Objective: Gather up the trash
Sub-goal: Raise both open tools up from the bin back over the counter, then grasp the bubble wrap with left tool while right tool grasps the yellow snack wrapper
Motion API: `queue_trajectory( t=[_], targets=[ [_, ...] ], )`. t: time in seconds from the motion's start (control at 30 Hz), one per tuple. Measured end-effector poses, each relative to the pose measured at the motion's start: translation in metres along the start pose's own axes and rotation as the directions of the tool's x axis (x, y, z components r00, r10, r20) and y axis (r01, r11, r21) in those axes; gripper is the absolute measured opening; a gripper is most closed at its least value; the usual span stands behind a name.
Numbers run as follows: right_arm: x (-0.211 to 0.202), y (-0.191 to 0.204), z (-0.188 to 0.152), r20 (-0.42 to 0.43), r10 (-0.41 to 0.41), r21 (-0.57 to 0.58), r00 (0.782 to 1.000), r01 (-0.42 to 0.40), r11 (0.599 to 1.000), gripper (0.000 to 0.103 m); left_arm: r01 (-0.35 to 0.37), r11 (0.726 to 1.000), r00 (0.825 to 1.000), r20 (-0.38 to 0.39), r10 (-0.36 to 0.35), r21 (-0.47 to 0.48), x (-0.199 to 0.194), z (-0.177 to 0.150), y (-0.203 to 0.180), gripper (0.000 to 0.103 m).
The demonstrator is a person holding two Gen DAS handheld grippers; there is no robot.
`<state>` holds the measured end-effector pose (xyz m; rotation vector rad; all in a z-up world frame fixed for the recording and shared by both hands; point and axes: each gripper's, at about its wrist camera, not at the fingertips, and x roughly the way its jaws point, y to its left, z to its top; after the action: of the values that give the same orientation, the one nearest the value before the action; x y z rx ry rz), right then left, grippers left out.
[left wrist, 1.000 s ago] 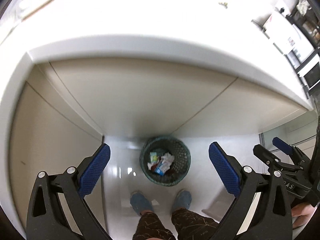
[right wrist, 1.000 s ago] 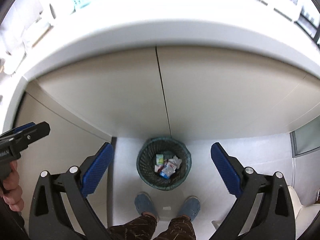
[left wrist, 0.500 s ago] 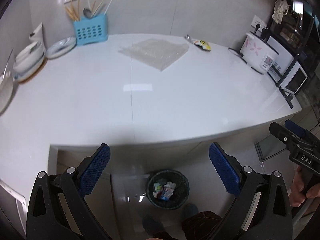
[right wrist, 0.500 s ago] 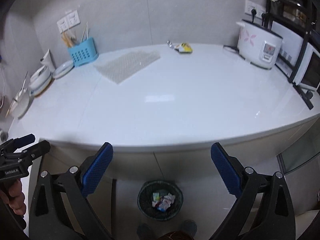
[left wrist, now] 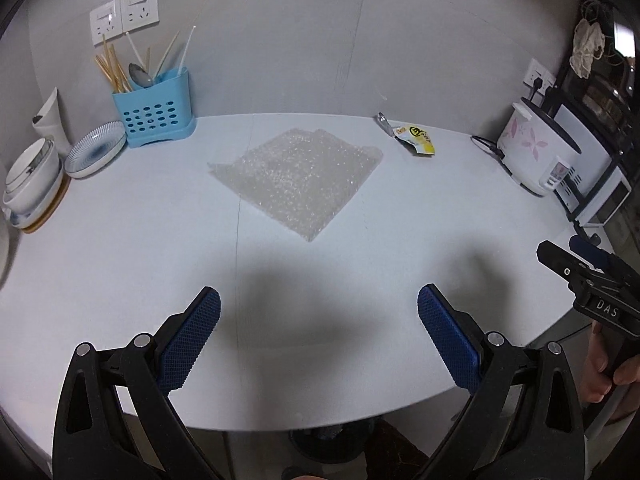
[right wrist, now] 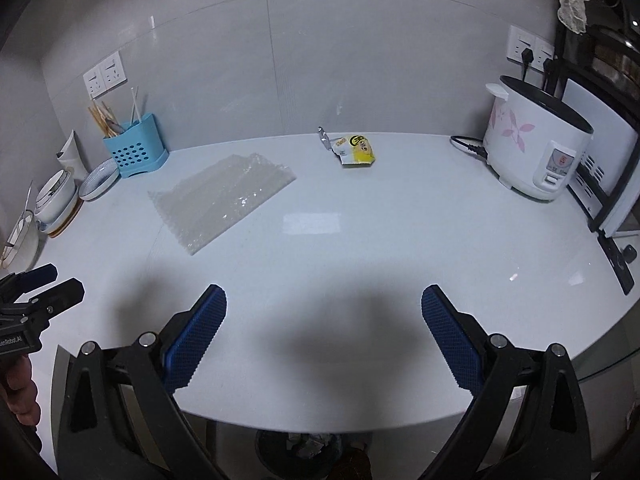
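Note:
A sheet of clear bubble wrap [left wrist: 298, 176] [right wrist: 222, 202] lies flat on the white counter [left wrist: 120, 260] [right wrist: 400, 240]. Near the back wall lies a torn yellow snack wrapper [left wrist: 416, 139] [right wrist: 357, 149] with a small silver scrap [left wrist: 383, 120] [right wrist: 323, 136] beside it. My left gripper [left wrist: 319, 320] hangs open over the counter's front part, nothing between its fingers. My right gripper [right wrist: 324, 320] is open too and holds nothing. The rim of a mesh bin [left wrist: 332, 446] [right wrist: 304, 450] with trash peeks out under the counter edge.
A blue cutlery holder [left wrist: 154, 114] [right wrist: 134, 156], plates and bowls [left wrist: 36, 176] [right wrist: 60, 200] stand at the back left. A white rice cooker [left wrist: 534, 150] [right wrist: 536, 148] with its cord and a rack with an oven [left wrist: 596, 196] stand at the right.
Both grippers tilted up from looking down at the floor bin to facing across the counter. They stayed open. The bin slid out of view under the counter edge.

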<state>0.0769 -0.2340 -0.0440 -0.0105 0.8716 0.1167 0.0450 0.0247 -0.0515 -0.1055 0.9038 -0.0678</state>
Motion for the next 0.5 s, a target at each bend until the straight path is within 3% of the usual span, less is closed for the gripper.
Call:
queue_trajectory(
  t=[0.2,0.5],
  targets=[
    [0.072,-0.036,0.059,-0.053,0.025,-0.007,0.998,-0.026,1.000,0.094,-0.022,1.000,0.999,-0.040,0.021,-0.013,0.060,0.042,-0.016,0.097],
    [0.178,-0.060,0.142,-0.132,0.040,-0.067,0.990,-0.049,0.997,0.094,-0.071,0.997,0.992,-0.105,0.067,-0.037,0.135,0.088,-0.031,0.097]
  ],
)
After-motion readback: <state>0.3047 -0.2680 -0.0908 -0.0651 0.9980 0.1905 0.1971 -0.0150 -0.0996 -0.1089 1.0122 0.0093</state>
